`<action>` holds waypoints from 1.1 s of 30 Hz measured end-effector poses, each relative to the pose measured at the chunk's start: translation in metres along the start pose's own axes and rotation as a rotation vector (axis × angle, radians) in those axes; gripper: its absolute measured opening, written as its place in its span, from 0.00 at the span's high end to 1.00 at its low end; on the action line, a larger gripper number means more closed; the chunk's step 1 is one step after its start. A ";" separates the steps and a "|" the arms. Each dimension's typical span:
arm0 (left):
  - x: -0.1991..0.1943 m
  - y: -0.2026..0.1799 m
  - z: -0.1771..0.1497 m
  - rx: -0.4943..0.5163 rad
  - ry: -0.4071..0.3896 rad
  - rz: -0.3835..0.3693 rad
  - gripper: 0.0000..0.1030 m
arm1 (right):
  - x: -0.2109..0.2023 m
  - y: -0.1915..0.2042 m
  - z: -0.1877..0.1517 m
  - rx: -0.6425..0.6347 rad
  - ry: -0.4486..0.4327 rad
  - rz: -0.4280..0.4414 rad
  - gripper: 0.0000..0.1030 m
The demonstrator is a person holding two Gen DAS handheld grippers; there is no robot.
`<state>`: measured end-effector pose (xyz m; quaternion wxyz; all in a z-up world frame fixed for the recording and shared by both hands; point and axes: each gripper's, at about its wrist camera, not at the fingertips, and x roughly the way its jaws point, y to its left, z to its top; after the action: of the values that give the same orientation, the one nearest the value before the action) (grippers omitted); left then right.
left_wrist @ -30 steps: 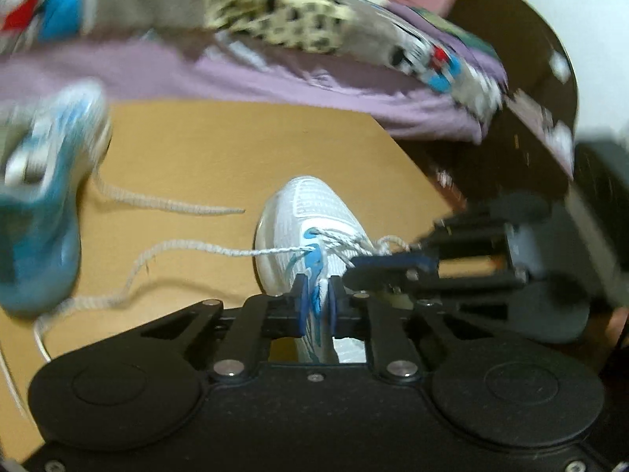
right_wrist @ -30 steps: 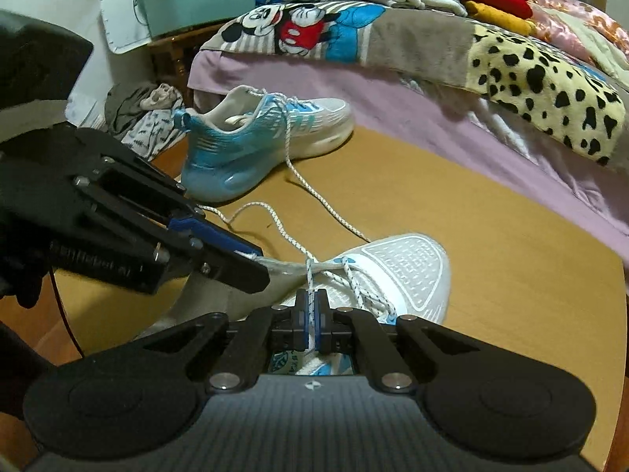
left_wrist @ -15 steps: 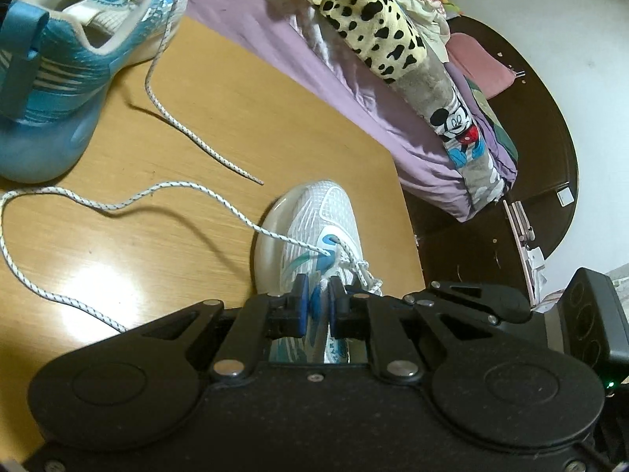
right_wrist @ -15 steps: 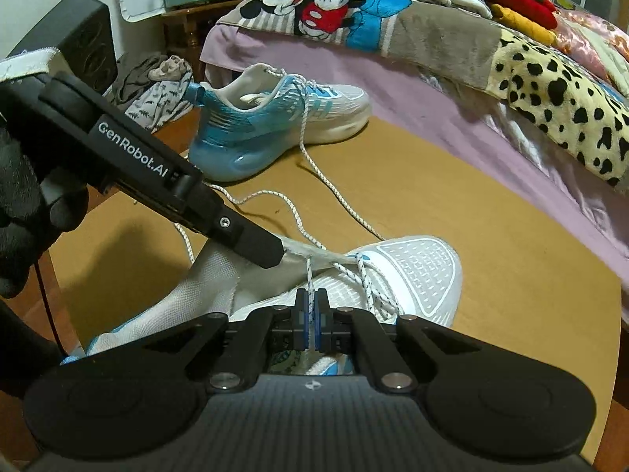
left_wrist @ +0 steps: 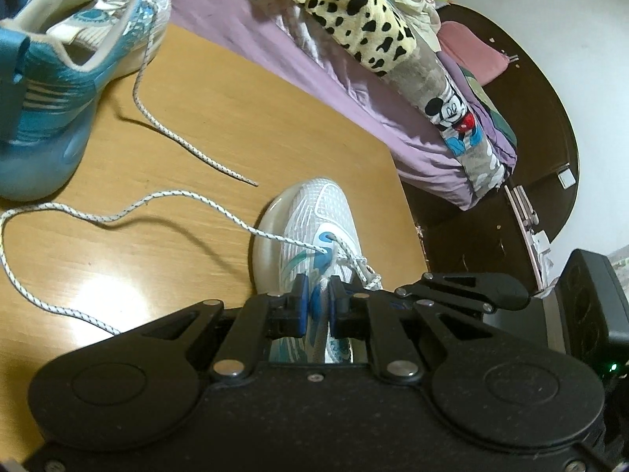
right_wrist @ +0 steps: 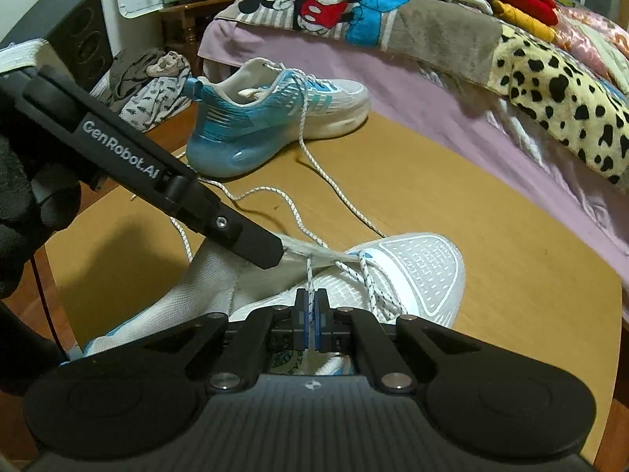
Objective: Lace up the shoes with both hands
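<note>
Left tool [left_wrist: 316, 305] clamped on tongue [right_wrist: 298, 251] of white shoe [right_wrist: 412, 271], pulling it up. Right tool [right_wrist: 311, 312] pinched tight on white lace [right_wrist: 309, 275] just above eyelets. Shoe on desk [left_wrist: 236, 126] directly beneath both tools. Second blue shoe [right_wrist: 275, 118] beyond, well apart, lace trailing.

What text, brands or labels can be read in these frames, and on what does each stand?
"GenRobot.AI": white letters on the side of the left tool, seen in the right wrist view.
Shoe under the tools: faint letters on the insole behind the right tool, too blurred to read.
Far shoe, blanket: pictures and stripes only, no words.
</note>
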<state>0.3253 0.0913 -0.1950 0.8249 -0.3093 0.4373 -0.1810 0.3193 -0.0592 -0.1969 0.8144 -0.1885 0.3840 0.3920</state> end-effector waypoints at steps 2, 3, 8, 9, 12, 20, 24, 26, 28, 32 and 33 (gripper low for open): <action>0.000 -0.002 0.000 0.012 0.001 0.002 0.90 | 0.000 0.000 0.000 0.003 0.001 -0.001 0.96; 0.000 -0.004 0.000 0.027 0.001 0.008 0.90 | 0.000 0.000 0.000 0.005 0.002 -0.001 0.96; 0.001 -0.015 -0.002 0.126 0.001 0.038 0.91 | 0.000 0.001 0.000 0.005 -0.002 -0.004 0.96; 0.001 -0.015 -0.002 0.135 0.003 0.038 0.91 | 0.000 0.002 0.001 0.002 -0.001 -0.004 0.96; 0.002 -0.019 -0.003 0.167 0.006 0.043 0.91 | -0.001 0.002 0.001 0.001 -0.005 -0.001 0.96; 0.003 -0.023 -0.002 0.201 0.018 0.030 0.90 | -0.004 0.002 0.004 -0.002 -0.028 -0.004 0.96; -0.002 -0.021 0.002 0.195 0.018 0.005 0.77 | -0.004 0.001 0.006 0.004 -0.042 -0.012 0.96; -0.007 -0.017 0.006 0.168 -0.008 -0.011 0.76 | -0.003 0.001 0.006 0.008 -0.042 -0.014 0.96; -0.010 -0.012 0.009 0.119 -0.033 -0.029 0.76 | -0.003 0.001 0.006 0.012 -0.046 -0.015 0.96; -0.008 0.000 0.012 0.006 -0.057 -0.034 0.76 | -0.003 0.000 0.005 0.024 -0.053 -0.016 0.96; -0.007 0.003 0.012 -0.026 -0.061 -0.038 0.76 | -0.003 0.000 0.005 0.026 -0.054 -0.016 0.96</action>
<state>0.3316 0.1013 -0.1878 0.8301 -0.3339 0.4082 -0.1814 0.3206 -0.0573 -0.1916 0.8301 -0.1702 0.3654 0.3853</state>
